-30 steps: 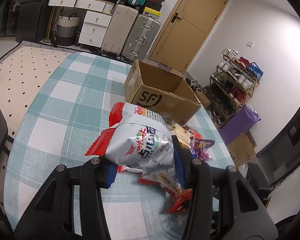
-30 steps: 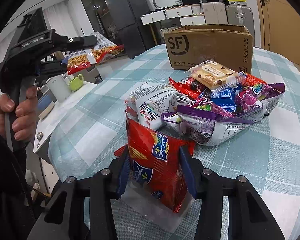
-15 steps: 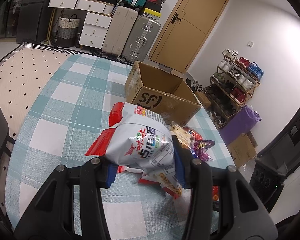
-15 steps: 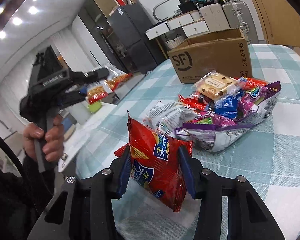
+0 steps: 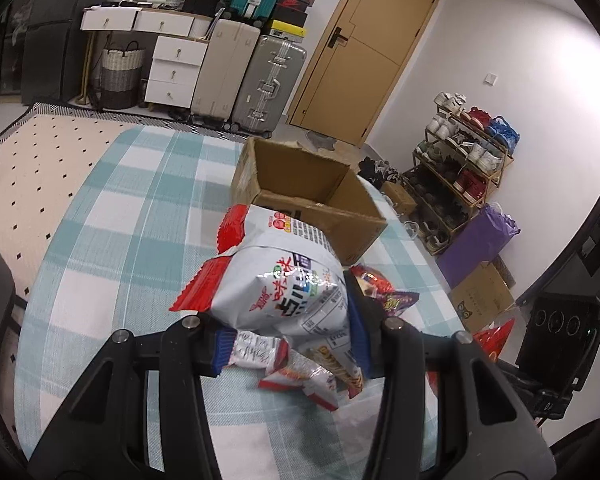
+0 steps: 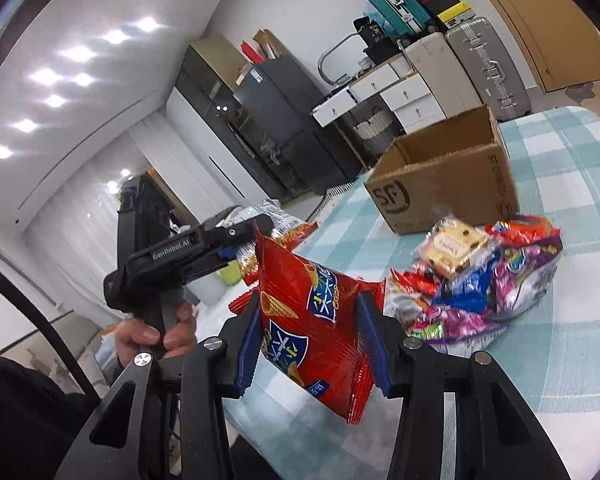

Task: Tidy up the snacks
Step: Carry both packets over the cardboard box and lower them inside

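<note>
Snack bags are in both grips: the left tongs [image 5: 286, 344] pinch a white-and-red bag [image 5: 288, 280], the right tongs [image 6: 310, 344] pinch a red cone-snack bag [image 6: 312, 320], both lifted clear of the tabletop [image 5: 120, 216]. Loose snacks [image 6: 480, 276] lie heaped just before the open cardboard box [image 5: 300, 192] near the far edge. Carrying looks underway; next, each bag likely needs bringing over the box opening, then releasing.

Upper right, a tan wooden door [image 5: 364, 52] is standing shut; silver and beige hard-shell suitcases [image 5: 244, 76] are leaning beside white drawers [image 5: 174, 68]; ceiling spotlights [image 6: 76, 54] are glowing.
</note>
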`<act>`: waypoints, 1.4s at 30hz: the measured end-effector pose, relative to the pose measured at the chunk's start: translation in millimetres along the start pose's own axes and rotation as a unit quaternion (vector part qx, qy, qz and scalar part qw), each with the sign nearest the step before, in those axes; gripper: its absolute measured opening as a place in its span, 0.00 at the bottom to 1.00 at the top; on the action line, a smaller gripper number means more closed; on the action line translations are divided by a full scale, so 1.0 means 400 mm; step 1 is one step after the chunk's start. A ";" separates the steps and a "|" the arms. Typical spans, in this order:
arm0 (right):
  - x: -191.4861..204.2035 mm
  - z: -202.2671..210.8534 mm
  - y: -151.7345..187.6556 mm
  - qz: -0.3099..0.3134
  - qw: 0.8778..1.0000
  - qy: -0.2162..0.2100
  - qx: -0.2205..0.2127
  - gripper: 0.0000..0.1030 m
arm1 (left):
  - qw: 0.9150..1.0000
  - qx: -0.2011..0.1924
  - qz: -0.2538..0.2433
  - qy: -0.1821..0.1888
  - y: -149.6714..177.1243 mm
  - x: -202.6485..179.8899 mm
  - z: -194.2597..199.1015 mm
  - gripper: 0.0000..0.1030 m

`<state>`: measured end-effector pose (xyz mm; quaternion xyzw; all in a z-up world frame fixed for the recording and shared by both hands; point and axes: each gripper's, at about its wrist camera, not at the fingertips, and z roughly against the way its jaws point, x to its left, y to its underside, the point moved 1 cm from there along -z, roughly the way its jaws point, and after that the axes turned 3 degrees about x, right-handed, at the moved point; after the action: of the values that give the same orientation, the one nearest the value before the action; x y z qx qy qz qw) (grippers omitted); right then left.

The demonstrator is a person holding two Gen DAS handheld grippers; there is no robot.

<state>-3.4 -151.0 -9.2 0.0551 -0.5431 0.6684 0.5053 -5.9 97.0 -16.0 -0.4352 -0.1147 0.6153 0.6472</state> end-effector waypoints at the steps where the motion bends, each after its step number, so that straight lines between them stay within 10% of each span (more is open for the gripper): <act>1: 0.003 0.009 -0.012 -0.001 1.000 -0.008 -0.005 0.45 | 1.000 0.001 -0.003 0.002 -0.005 -0.009 0.001 0.43; 22: 0.068 0.119 -0.406 0.053 0.995 -0.019 -0.089 0.45 | 0.996 -0.032 -0.084 0.017 -0.335 -0.215 0.033 0.43; 42: -0.198 -0.163 -0.639 0.043 0.992 0.117 -0.033 0.45 | 0.995 0.051 -0.080 -0.006 -0.590 -0.239 -0.380 0.43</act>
<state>253.9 -174.3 86.5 -0.0636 -0.5041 0.6726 0.5380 241.7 -20.8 96.7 -0.3877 -0.1216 0.5690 0.7150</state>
